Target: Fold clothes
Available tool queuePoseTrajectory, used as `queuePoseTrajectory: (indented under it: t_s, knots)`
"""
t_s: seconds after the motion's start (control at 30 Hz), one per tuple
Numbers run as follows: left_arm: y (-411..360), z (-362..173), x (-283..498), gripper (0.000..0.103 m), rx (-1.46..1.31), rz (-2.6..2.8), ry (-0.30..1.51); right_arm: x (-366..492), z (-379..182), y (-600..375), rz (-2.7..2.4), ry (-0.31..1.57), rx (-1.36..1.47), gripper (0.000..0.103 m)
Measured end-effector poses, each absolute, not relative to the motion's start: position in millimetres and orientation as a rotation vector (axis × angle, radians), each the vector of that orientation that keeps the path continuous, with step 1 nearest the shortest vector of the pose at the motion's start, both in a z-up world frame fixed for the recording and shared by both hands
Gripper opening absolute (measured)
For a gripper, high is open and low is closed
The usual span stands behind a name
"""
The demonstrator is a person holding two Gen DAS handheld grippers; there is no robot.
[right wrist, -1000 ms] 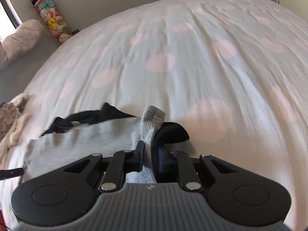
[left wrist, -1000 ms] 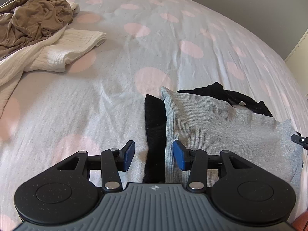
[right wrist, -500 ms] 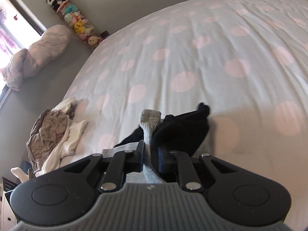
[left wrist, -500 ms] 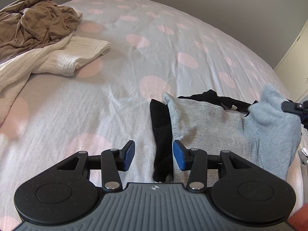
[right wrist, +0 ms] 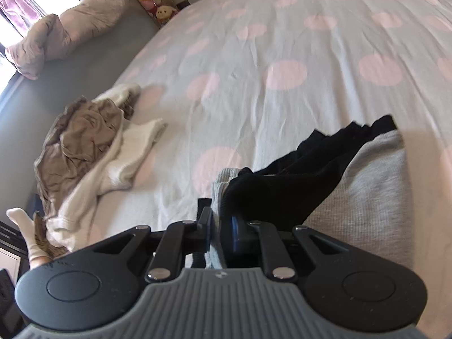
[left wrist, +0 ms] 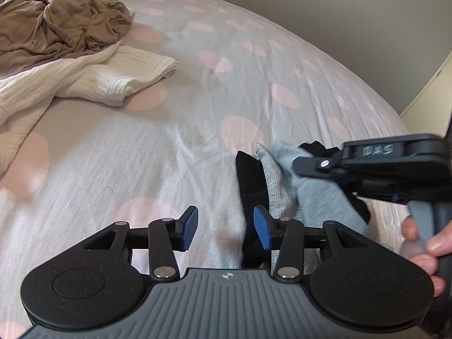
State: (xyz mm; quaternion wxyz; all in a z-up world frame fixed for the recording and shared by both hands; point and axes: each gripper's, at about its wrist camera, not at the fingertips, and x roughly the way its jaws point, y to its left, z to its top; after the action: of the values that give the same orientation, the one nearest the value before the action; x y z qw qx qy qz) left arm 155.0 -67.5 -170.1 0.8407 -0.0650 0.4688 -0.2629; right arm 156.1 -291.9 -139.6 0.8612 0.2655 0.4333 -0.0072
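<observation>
Left wrist view: the left claw (left wrist: 225,227) hovers with its blue-padded fingers (left wrist: 188,227) spread apart and holding nothing, low over the grey bedsheet with pink dots (left wrist: 180,130). Just ahead lies the grey ribbed knit garment (left wrist: 282,186) with a black fabric piece (left wrist: 250,178) along its left edge. The right claw (right wrist: 216,230) is clamped on a corner of that grey garment (right wrist: 367,197), carried over toward the left edge, black fabric (right wrist: 296,178) draped beside it. Well apart, a crumpled brown garment (left wrist: 56,25) and a cream textured cloth (left wrist: 113,76) lie on the bed.
</observation>
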Motion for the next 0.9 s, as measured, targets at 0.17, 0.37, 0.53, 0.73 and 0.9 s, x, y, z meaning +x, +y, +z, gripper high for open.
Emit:
queuePoseTrajectory:
  t_s: [0.17, 0.37, 0.53, 0.73, 0.9]
  knots:
    - [-69, -168, 152, 0.041, -0.130, -0.539, 0.997, 161, -153, -286, -0.013, 0.940, 0.518, 0.020]
    - [-66, -160, 139, 0.041, -0.127, -0.492, 1.005, 144, -128, -283, 0.009, 0.886, 0.454, 0.037]
    - [-66, -151, 122, 0.041, -0.096, -0.463, 1.002, 111, -105, -282, 0.020, 0.827, 0.375, 0.043]
    - [-75, -143, 97, 0.041, -0.044, -0.471, 0.994, 60, -103, -297, -0.024, 0.803, 0.363, 0.052]
    - [-80, -141, 85, 0.041, -0.034, -0.490, 0.996, 18, -104, -311, -0.065, 0.787, 0.351, 0.054]
